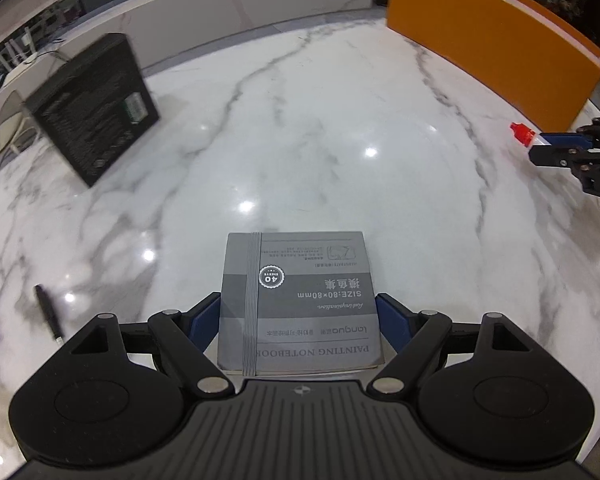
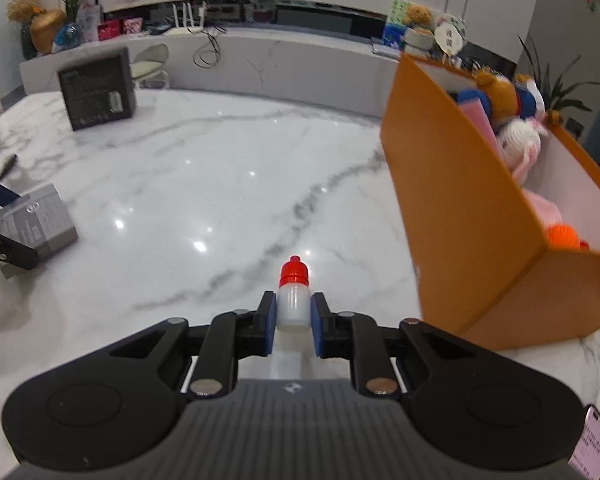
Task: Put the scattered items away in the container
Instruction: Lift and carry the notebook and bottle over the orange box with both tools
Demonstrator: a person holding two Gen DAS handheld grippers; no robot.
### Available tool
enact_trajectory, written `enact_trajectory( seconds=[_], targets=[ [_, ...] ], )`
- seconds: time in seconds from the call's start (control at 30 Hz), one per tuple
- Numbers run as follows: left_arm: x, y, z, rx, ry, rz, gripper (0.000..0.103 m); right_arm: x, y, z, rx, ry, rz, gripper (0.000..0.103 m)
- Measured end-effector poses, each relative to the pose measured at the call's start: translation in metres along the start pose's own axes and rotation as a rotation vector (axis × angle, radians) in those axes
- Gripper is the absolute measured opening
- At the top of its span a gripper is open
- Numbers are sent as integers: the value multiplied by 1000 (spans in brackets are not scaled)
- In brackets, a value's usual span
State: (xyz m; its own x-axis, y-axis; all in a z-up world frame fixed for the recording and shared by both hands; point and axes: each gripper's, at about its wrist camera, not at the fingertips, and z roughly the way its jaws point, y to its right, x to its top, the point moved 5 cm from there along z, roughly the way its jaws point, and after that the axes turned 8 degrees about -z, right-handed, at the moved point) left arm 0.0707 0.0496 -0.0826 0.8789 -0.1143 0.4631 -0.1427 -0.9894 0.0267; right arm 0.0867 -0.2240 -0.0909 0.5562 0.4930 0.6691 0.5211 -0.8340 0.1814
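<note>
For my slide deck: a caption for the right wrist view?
Right gripper holds a red-capped bottle above the marble table, beside the orange container.

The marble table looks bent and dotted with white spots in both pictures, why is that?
Left wrist view: fisheye bows the marble table; ceiling lights glare off it; black box is motion-blurred. Right wrist view: same curving and glare, orange container slightly smeared.

A red-capped bottle (image 2: 294,296) is clamped between the right gripper (image 2: 294,322) jaws, near the orange container (image 2: 452,216).
</note>
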Motion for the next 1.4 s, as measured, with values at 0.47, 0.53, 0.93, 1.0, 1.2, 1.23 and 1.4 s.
enact_trajectory(
  seconds=[0.47, 0.53, 0.93, 1.0, 1.2, 1.23, 1.4],
  targets=[
    [46, -29, -78, 78, 145, -123, 95, 71, 16, -53, 11, 167, -56, 20],
    [56, -30, -92, 90, 173, -133, 95, 85, 22, -63, 5, 200, -54, 20],
    [124, 6, -156, 51, 335, -146, 95, 159, 74, -133, -52, 394, -21, 20],
    [136, 20, -164, 37, 361, -131, 95, 165, 83, -143, -65, 415, -20, 20],
    [163, 63, -179, -19, 434, -104, 95, 174, 111, -169, -101, 470, -1, 20],
    [167, 72, -180, -31, 444, -96, 95, 174, 114, -171, -104, 474, 3, 20],
    [181, 112, -179, -78, 478, -59, 95, 169, 133, -177, -123, 487, 25, 20]
  ],
)
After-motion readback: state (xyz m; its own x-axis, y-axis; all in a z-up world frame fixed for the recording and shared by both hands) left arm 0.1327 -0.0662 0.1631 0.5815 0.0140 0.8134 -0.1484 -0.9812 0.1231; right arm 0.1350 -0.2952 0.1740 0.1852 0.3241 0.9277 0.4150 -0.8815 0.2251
